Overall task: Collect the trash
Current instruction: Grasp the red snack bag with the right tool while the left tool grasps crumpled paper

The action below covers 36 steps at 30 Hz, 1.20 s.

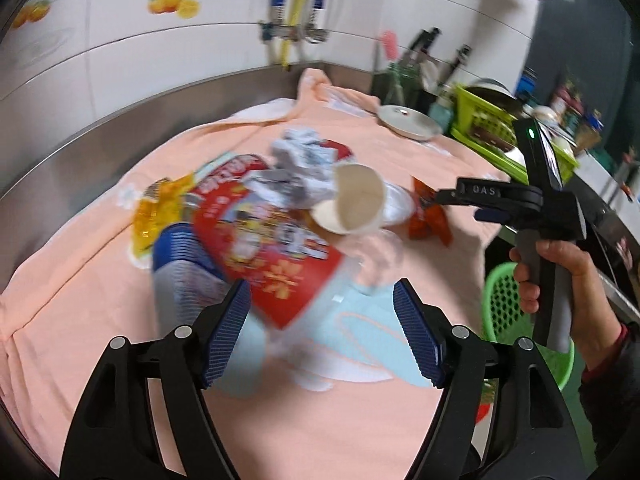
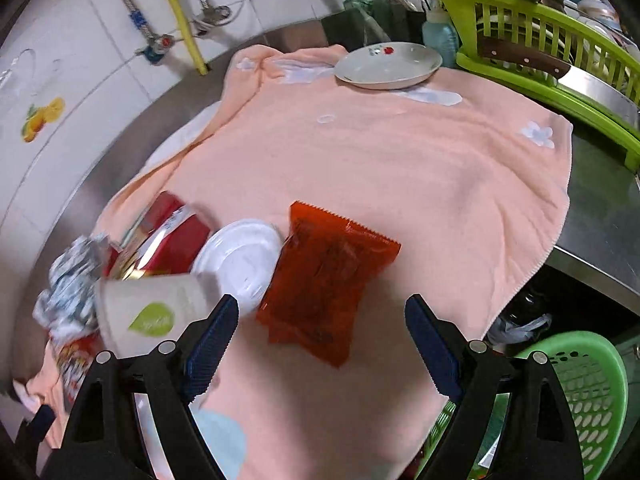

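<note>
My left tongs (image 1: 320, 332) point forward and down, their blue ribbed pads spread wide with nothing pressed between them. My right tongs (image 2: 320, 344) tilt down more steeply, also standing wide apart and gripping nothing. From the left wrist view I see my right hand (image 1: 560, 276) far to the right, fingers wrapped around the grey handle of its tongs, a dark sleeve with a red cuff at the wrist.

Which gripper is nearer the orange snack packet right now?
Right. The right gripper hangs open just over the orange packet; the left gripper is across the pile, by the red bag.
</note>
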Each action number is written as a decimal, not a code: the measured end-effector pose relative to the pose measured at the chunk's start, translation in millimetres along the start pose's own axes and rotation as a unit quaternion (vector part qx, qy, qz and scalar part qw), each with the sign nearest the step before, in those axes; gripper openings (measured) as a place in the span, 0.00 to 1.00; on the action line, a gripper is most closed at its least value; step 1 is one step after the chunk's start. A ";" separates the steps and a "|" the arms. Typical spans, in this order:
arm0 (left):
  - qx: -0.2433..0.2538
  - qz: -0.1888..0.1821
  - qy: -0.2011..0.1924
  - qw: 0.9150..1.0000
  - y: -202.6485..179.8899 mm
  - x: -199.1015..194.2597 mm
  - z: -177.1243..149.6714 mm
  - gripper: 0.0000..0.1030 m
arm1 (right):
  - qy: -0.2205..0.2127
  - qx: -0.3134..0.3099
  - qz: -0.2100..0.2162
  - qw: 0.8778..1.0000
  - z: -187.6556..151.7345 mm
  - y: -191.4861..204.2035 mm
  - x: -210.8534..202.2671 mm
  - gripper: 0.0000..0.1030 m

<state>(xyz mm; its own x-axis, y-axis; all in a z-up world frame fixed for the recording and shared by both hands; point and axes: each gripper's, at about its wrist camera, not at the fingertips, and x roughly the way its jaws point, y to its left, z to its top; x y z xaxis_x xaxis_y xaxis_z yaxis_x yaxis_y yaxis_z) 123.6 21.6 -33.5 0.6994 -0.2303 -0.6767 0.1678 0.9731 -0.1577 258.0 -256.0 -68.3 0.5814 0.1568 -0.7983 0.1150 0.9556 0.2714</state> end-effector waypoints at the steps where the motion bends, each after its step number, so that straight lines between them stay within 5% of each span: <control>1: -0.007 0.005 -0.001 1.000 5.0 0.2 1.9 0.71 | 0.002 0.006 -0.004 1.000 2.0 -1.7 5.0 0.80; 10: -0.006 0.019 -0.001 1.000 21.7 21.7 38.3 0.71 | 0.042 0.047 0.008 0.998 6.3 -15.2 41.4 0.71; 19: 0.003 0.011 0.018 1.000 17.6 65.4 75.0 0.71 | 0.041 0.012 -0.014 0.999 7.6 -16.3 43.7 0.51; 26: 0.017 0.001 0.025 1.000 14.6 88.3 90.1 0.70 | 0.035 0.009 -0.002 0.999 2.3 -22.6 36.3 0.48; 36: 0.032 -0.038 0.031 0.998 6.5 97.1 95.8 0.25 | 0.015 0.007 0.026 1.000 -8.5 -25.4 10.7 0.48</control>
<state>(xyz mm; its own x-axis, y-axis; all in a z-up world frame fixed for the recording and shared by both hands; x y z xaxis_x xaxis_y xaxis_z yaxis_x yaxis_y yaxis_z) 259.1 5.3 -31.4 0.6392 -0.3019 -0.7074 0.2646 0.9499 -0.1663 254.5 -276.4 -88.3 0.5620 0.2136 -0.7991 0.0966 0.9425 0.3199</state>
